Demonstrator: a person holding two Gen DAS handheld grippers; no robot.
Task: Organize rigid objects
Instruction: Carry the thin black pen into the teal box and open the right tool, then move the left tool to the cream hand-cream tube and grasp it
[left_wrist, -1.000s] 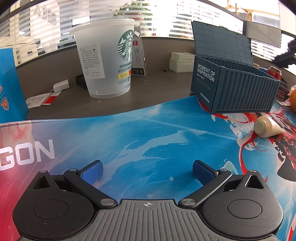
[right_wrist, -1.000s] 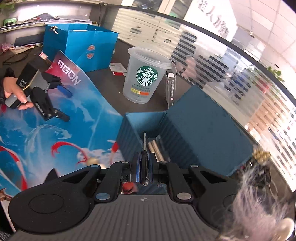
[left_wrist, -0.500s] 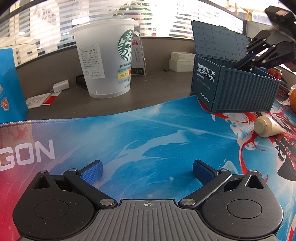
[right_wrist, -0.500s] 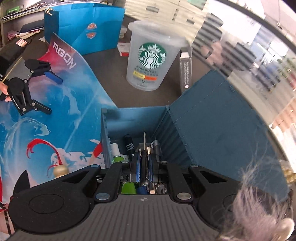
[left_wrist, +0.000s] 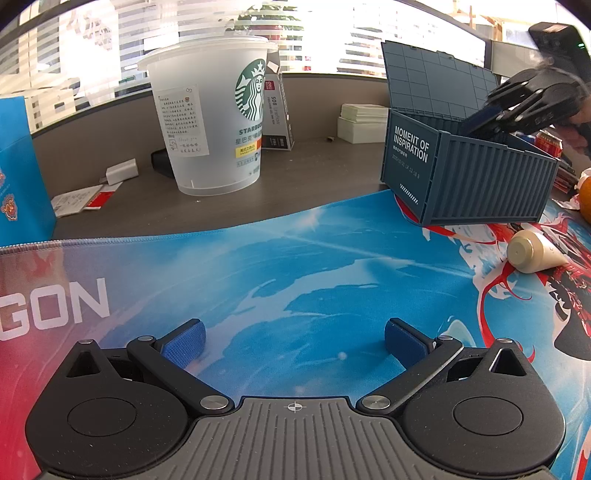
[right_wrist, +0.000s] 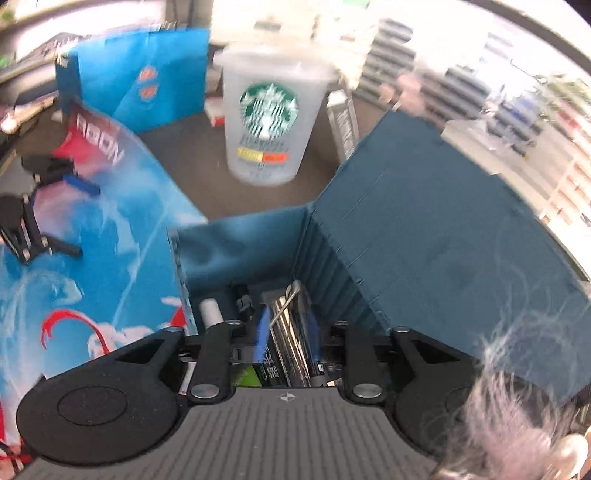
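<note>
A dark blue container-shaped box (left_wrist: 469, 177) stands open on the desk mat, lid up; its inside (right_wrist: 243, 258) shows in the right wrist view. My right gripper (right_wrist: 287, 328) is open just over the box, its tips down in the opening. A thin metal tool (right_wrist: 282, 308) lies loose between its pads among pens and tubes in the box. My left gripper (left_wrist: 293, 338) is open and empty, low over the blue mat. A cream tube (left_wrist: 532, 253) lies on the mat near the box.
A clear Starbucks cup (left_wrist: 214, 125) stands behind the mat, with a small carton (left_wrist: 277, 110) beside it. A blue paper bag (left_wrist: 18, 173) stands at the left. An orange (left_wrist: 583, 195) and a red can (left_wrist: 550, 142) are at the right.
My right gripper has come down into the box and opened, letting go of the thin tool, which now lies tilted in the box. My left gripper has not moved.
</note>
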